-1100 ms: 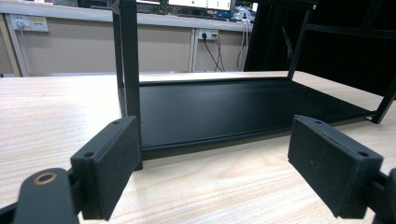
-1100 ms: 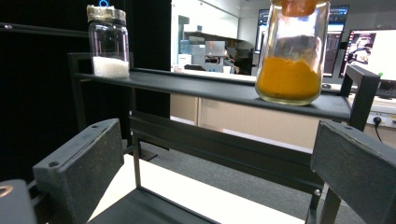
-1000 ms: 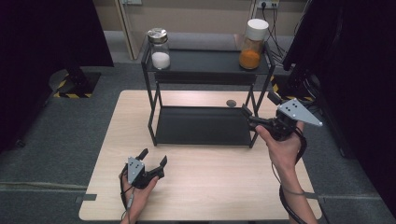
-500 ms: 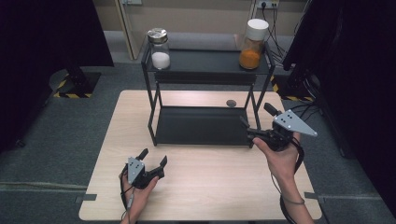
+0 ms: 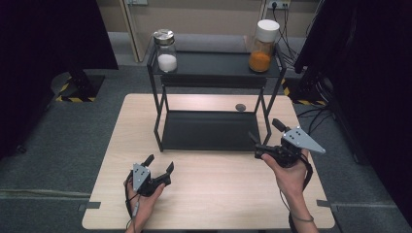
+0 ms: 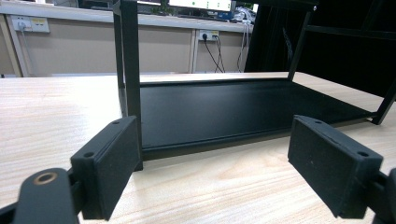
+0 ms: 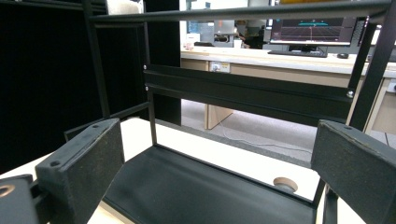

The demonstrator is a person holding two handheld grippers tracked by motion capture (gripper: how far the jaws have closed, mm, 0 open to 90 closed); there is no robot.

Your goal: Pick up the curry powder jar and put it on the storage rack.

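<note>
Both our claws stood apart and empty: left claw [image 5: 158, 165] low over the desk [image 5: 218, 194], right claw [image 5: 265, 136] beside the black rack [image 5: 209, 130], whose post it risked knocking, toppling the jars [image 5: 166, 50] above.

The person's left hand [image 5: 143, 191] comes in from the bottom edge of the high view, forearm short and nearly upright in the picture, fingers wrapped around the black body of the left gripper [image 5: 159, 164]. Its 2 black jaws stand wide apart with nothing between them and point up and to the right. In the left gripper view the 2 flat pads [image 6: 109, 165] face each other across a broad gap, low and about level. The right hand [image 5: 287, 171] reaches farther forward on a longer forearm, a dark strap around the wrist, and holds the right gripper [image 5: 265, 135] with its grey three-cornered plate on top. Its jaws are also spread wide and hold nothing.
</note>
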